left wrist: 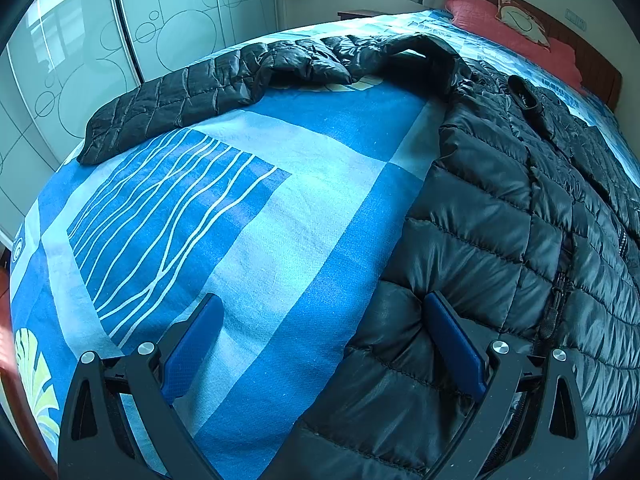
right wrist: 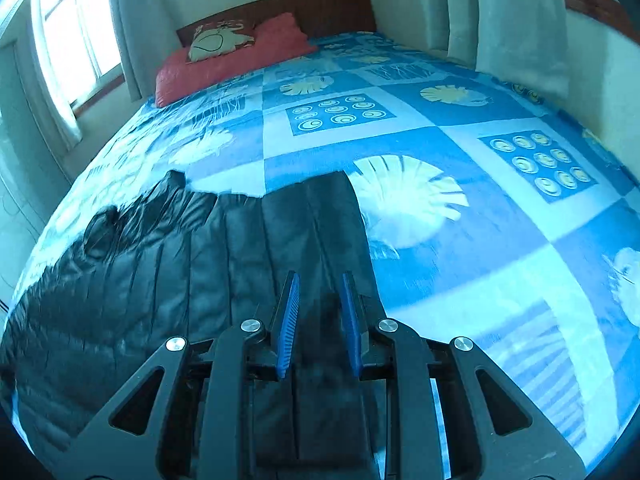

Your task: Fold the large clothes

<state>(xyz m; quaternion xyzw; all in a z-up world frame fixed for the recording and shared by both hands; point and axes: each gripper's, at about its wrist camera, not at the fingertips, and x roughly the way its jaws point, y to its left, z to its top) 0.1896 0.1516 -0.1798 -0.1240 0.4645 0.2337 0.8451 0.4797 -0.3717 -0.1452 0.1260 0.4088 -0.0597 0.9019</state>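
The left gripper is spread wide and held low over the bed, one blue pad resting against the edge of the black quilted puffer jacket and the other over bare cover, so the hem lies between the jaws but is not yet pinched. The jacket is laid out flat on the blue patterned bedspread, which suits a large garment, and one long quilted sleeve is stretched out sideways away from the body, probably ready to be folded inward.

The right gripper is nearly closed, a narrow gap being left between its pads above a flat strip of the same jacket; whether any fabric is actually caught there cannot be told, since that view is blurred. Both tools are pointed forward and slightly downward, close to the mattress. A red pillow is seen at the wooden headboard, well apart from the garment.
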